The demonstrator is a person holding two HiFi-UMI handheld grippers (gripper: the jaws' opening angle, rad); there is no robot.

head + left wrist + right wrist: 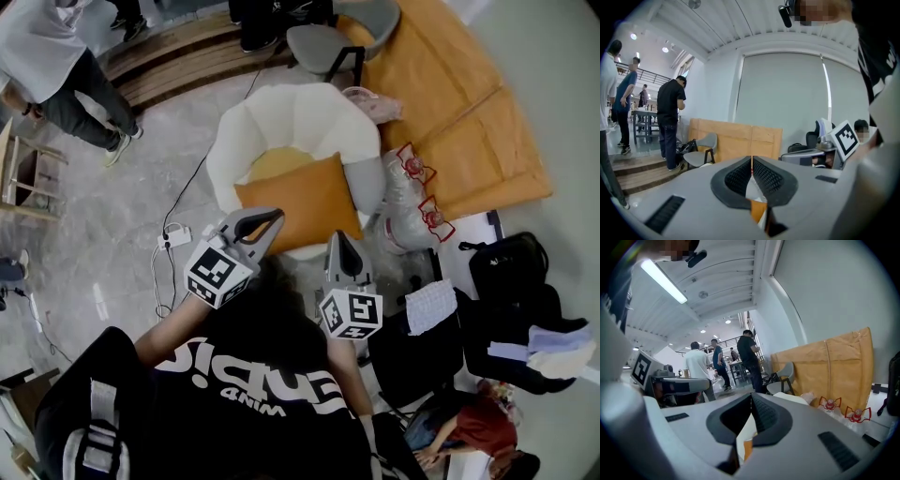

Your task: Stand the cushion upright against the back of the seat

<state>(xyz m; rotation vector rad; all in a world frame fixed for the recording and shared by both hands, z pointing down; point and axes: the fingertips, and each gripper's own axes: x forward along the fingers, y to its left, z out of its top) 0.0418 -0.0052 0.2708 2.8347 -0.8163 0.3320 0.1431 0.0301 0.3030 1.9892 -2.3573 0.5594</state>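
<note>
Orange cushion (300, 202) on seat of white armchair (234, 131), at 12 o'clock from both tongs. L tongs (272, 218) & R tongs (339, 238) pressed together, empty (tips near cushion's front edge).

Only txt: white print on black shirt (281, 417), upside down, illegible.

Orange square cushion (298, 202) rests on the white seat's (281, 112) front.

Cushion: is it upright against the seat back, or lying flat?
Lying flat: the head view shows the orange cushion face-up on the yellow seat, part of which shows between it and the backrest.
</note>
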